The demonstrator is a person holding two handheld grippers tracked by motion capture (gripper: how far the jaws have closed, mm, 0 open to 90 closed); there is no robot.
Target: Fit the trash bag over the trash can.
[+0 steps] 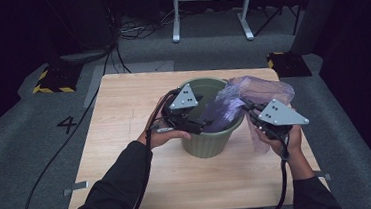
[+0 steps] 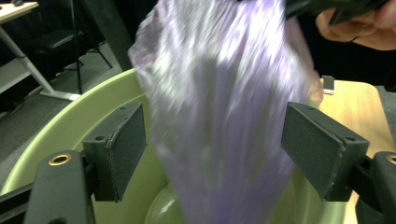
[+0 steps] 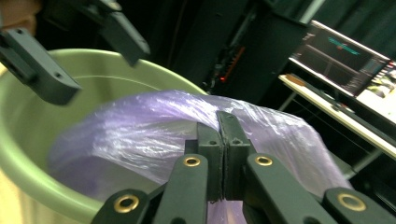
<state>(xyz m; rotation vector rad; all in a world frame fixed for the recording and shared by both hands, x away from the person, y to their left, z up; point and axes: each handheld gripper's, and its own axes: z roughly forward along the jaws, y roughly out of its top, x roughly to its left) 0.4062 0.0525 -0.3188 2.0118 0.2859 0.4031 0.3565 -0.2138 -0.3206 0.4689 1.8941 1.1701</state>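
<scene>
Purple plastic bag [image 3: 154,135], thin and crinkled, is pinched between the fingers [image 3: 223,140] of your right gripper [image 1: 252,115]; in the right gripper view the two black fingers are pressed flat together with the film caught between them. The bag drapes over the right side of the rim of a pale green bucket [image 1: 209,142], part of it hanging down inside and part bunched up outside, above and beside the rim.

Your left gripper [image 1: 206,125] reaches over the near left side of the bucket's rim. Its fingers [image 2: 122,147] are spread wide apart, and in the left gripper view the bag [image 2: 219,116] hangs down between them into the bucket [image 2: 70,126], blurred, without either finger clearly touching it.

Your right hand [image 1: 282,139] holds its gripper just to the right of the bucket, with a grey three-cornered plate on top. Your left hand [image 1: 160,134] holds its gripper against the bucket's left side. Both forearms are in dark sleeves, and a black cable trails from each gripper.

The bucket stands upright near the middle of a light wooden desk [image 1: 125,134]. Around the desk is grey carpet [image 1: 21,142], with a white number 4 [image 1: 67,125] marked on it to the left and yellow-and-black striped blocks [image 1: 53,79] near the far corners.
</scene>
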